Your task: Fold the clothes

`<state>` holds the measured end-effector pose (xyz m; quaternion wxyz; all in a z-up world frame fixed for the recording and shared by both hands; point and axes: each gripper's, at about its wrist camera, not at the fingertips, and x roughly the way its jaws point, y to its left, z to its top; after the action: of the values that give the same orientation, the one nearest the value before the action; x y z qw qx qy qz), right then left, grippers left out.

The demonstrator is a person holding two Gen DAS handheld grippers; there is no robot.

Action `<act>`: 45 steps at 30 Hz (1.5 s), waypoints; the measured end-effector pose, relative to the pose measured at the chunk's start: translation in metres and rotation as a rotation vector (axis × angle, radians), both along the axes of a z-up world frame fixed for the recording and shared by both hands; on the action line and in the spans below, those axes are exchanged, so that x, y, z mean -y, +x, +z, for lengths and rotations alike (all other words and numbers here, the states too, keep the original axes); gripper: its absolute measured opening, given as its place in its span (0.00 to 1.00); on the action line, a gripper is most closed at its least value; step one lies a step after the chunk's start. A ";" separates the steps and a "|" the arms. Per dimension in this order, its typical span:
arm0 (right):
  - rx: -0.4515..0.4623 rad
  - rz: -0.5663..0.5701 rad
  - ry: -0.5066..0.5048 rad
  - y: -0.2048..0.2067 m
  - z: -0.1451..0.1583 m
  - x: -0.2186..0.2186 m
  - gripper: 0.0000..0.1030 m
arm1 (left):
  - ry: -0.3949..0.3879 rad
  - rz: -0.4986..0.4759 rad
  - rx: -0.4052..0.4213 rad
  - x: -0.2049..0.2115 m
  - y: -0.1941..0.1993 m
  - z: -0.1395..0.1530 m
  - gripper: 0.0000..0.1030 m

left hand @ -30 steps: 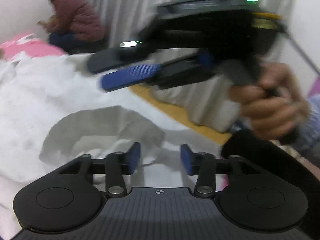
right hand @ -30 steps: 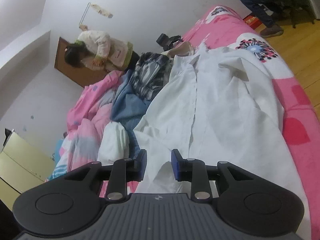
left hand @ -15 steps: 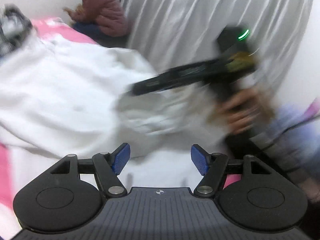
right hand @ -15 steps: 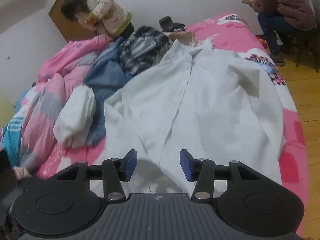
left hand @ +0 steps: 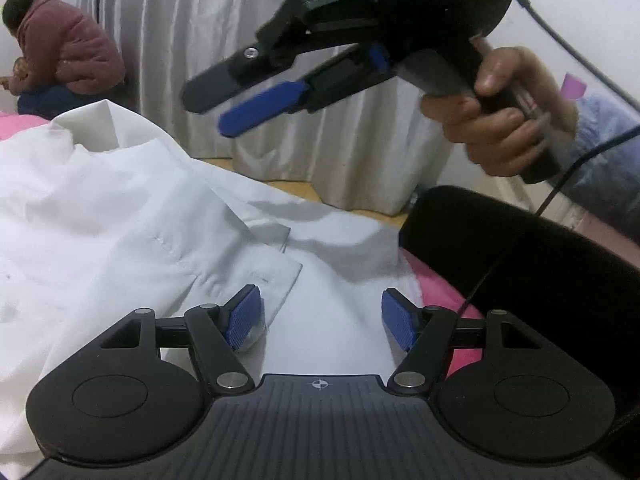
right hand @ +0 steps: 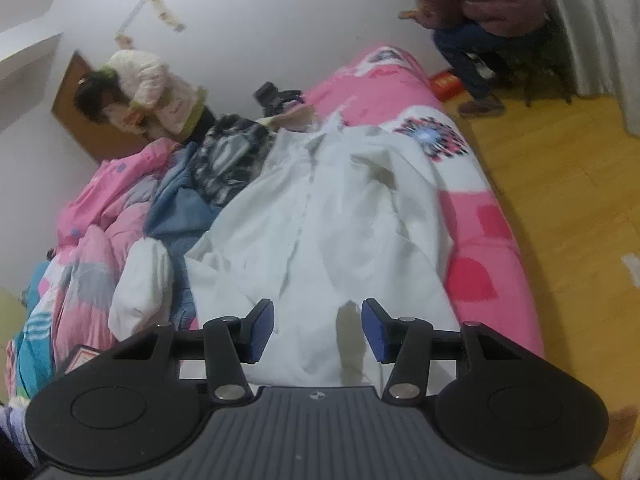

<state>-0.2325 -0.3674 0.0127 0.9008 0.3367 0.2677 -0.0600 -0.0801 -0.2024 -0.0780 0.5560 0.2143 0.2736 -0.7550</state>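
Observation:
A white button-up shirt lies spread front-up along the pink bed, collar at the far end. My right gripper hovers over its near hem, jaws opening, with nothing pressed between the blue pads. In the left wrist view the shirt fills the left side, with a sleeve cuff lying just ahead of my left gripper. That gripper is open, its left pad above the cuff's edge. The right gripper, held by a hand, hangs in the air above the shirt.
A heap of blue and plaid clothes and a pink quilt lie left of the shirt. A child leans at the bed's far corner. A person in a maroon jacket sits by the grey curtain. Wooden floor runs along the right.
Both grippers' jaws have spread wider. The left wrist view swung across the shirt and dropped lower. The right gripper shifted sideways and rolled, still over the hem.

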 end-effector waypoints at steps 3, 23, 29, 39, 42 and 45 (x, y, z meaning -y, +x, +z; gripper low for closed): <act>0.028 0.078 -0.041 0.022 0.003 -0.015 0.51 | -0.008 0.036 -0.147 -0.018 0.017 0.014 0.65; -0.173 0.234 -0.361 -0.001 -0.011 -0.074 0.49 | -0.043 0.520 -0.171 -0.046 0.105 0.020 0.55; -0.027 0.111 -0.243 0.023 -0.001 -0.033 0.51 | 0.136 0.396 -0.177 -0.023 0.092 0.009 0.46; -0.110 0.169 -0.222 0.024 -0.024 -0.029 0.55 | 0.291 0.185 -0.077 -0.045 0.069 0.012 0.49; -0.066 0.194 -0.122 0.017 -0.029 -0.028 0.56 | 0.181 0.256 -0.143 -0.038 0.086 0.022 0.49; -0.059 0.160 -0.103 0.010 -0.030 -0.026 0.57 | 0.181 0.288 -0.186 -0.018 0.101 0.014 0.45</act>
<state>-0.2221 -0.3417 -0.0171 0.9106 0.2656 0.3165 -0.0112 0.0205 -0.1840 -0.0642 0.6090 0.1513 0.4187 -0.6565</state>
